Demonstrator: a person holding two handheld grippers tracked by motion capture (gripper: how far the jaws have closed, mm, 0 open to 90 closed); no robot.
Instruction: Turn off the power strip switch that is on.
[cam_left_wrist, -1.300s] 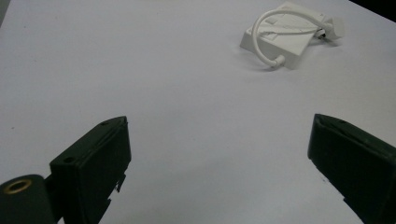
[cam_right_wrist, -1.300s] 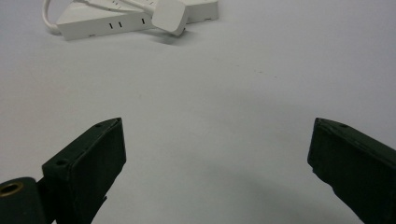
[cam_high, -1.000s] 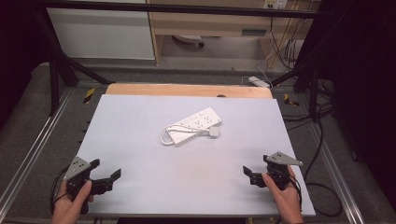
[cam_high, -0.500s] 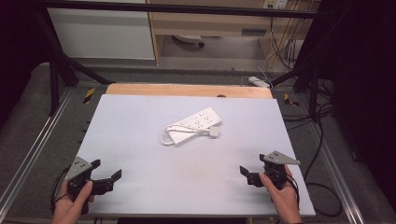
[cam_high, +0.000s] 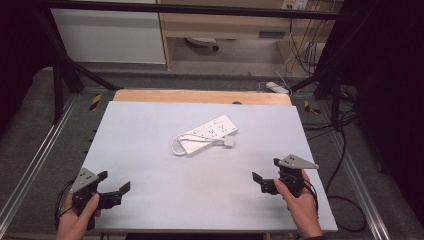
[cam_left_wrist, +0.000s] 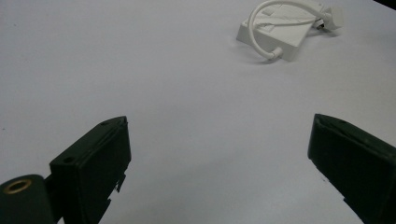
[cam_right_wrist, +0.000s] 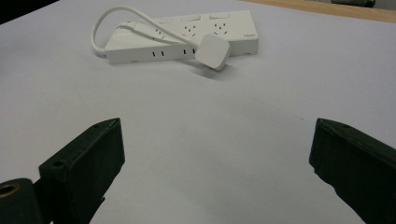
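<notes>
I work in what looks like a lab or test room. My bench (cam_high: 150, 150) has a plain white top over a wooden board and stands inside a black metal frame (cam_high: 60, 80) with rails along both sides. Loose cables (cam_high: 305, 50) hang and trail over the grey floor (cam_high: 225, 55) behind it, near a pale wooden cabinet (cam_high: 225, 25) and a white panel (cam_high: 107, 35).

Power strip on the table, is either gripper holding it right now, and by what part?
Nothing is held. The left gripper and right gripper are both open, apart from the power strip lying mid-table.
</notes>
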